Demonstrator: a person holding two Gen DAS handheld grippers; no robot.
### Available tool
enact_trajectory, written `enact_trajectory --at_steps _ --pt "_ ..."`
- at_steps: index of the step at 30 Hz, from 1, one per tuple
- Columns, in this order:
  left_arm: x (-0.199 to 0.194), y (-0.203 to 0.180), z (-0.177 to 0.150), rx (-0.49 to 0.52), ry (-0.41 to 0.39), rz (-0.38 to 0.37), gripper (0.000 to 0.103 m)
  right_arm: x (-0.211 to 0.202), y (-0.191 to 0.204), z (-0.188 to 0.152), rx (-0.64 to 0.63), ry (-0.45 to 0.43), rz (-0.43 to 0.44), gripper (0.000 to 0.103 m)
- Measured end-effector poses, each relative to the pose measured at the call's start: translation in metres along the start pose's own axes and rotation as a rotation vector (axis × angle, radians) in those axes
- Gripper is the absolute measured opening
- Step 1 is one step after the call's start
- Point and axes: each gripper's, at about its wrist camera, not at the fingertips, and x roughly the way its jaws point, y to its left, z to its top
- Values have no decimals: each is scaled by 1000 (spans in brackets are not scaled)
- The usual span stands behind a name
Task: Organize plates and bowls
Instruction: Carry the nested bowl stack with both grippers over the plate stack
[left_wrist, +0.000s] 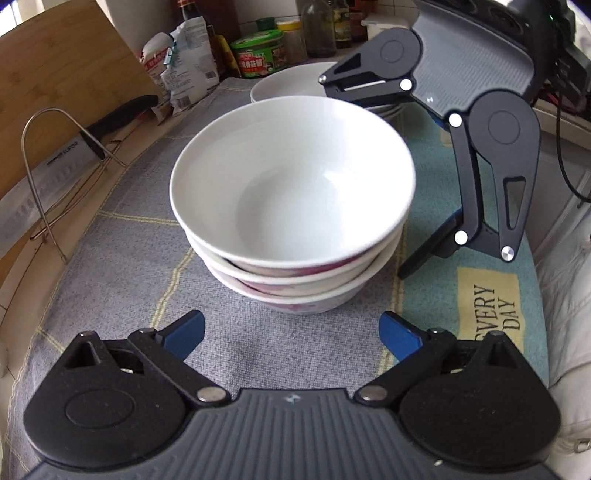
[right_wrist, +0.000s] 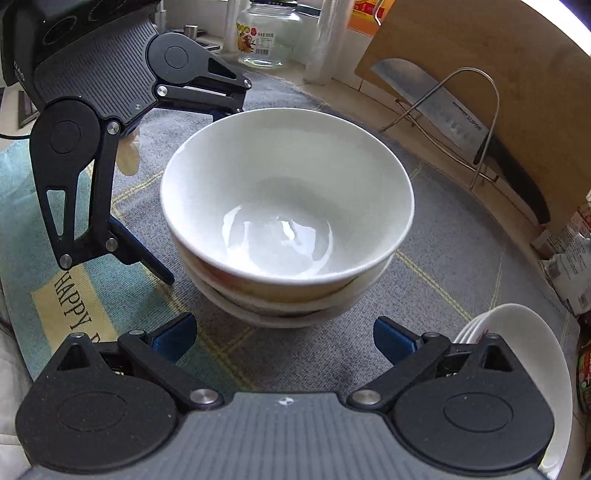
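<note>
bowls: you have a nested stack of bowls (left_wrist: 291, 206) standing upright on the grey cloth (left_wrist: 122, 266) near the middle of the counter. at least three rims show, one inside the next, top bowl empty. the stack leans slightly off axis; the top bowl sits a little askew on the one under it.

plates: a stack of plates (left_wrist: 291, 83) sits behind the bowls in the left wrist view, well apart from them; the same pile shows at the lower right edge of the right wrist view, partly hidden by the gripper body. how many plates, cannot tell.

grippers: your left gripper (left_wrist: 291, 332) hovers just short of the bowl stack, jaws spread wide, nothing between the blue pads. your right gripper (right_wrist: 284, 336) faces the stack from the opposite side, jaws likewise wide and empty. neither touches a bowl.

progress, as a judgement: bowls look grouped, plates look grouped, so sorting by kind seems mostly done. no loose bowl or plate shows on the cloth. what may remain is squaring the top bowl, or moving a stack; the pictures do not say where.

other: wire rack (left_wrist: 55, 177) with a cleaver (left_wrist: 44, 173) stands by the cutting board (left_wrist: 66, 74), clear of the work.
</note>
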Motion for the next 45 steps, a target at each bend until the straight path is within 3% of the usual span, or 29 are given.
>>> enact_trajectory --at_steps 5,9,14,16,45 --pt "2 2 5 46 -2 -10 97 9 -11 3 -27 -14 54 100" --pt "3 6 10 58 2 -50 86 9 -17 7 -35 -24 98 94" --pt "5 9 18 76 -4 -77 84 5 -16 10 -62 -23 136 84" --pt "6 10 21 80 -1 -101 80 5 -16 11 -61 -19 140 84" --pt "10 17 19 87 -6 -151 79 2 -17 18 -81 27 146 83"
